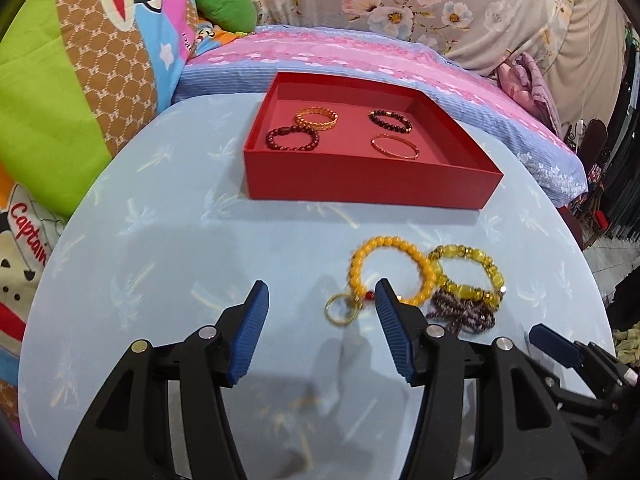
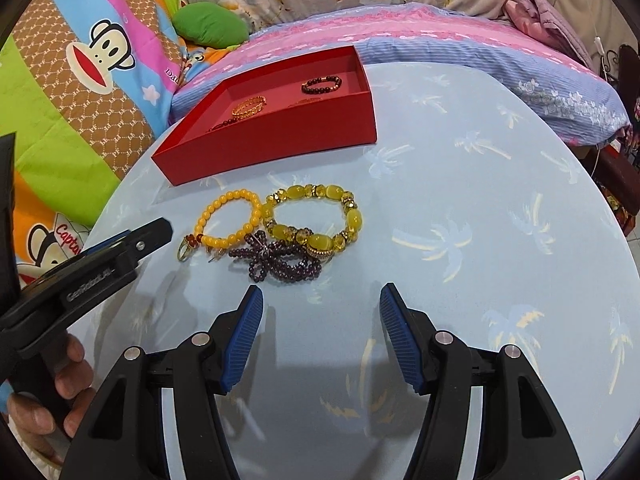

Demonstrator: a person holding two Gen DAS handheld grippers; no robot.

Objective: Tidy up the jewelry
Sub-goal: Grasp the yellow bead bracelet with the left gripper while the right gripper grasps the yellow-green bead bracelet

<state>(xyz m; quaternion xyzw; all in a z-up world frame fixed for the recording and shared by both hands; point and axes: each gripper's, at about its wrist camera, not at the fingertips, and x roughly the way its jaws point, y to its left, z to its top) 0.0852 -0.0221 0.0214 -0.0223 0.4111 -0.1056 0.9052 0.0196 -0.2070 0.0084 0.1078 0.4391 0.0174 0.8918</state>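
We hold both grippers half open and empty: left gripper (image 1: 320, 300), right gripper (image 2: 320, 300). Orange bead bracelet (image 2: 230, 220) lies on the table (image 2: 460, 200) near the red tray (image 2: 272, 136), perhaps touching its yellow neighbour (image 2: 316, 216).

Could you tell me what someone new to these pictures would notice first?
Probably the red box at the far side of the round blue table, holding four bracelets. Nearer lies a cluster still outside it: an orange bead bracelet, a yellow stone bracelet and a dark purple beaded piece. Both grippers hover open before them.
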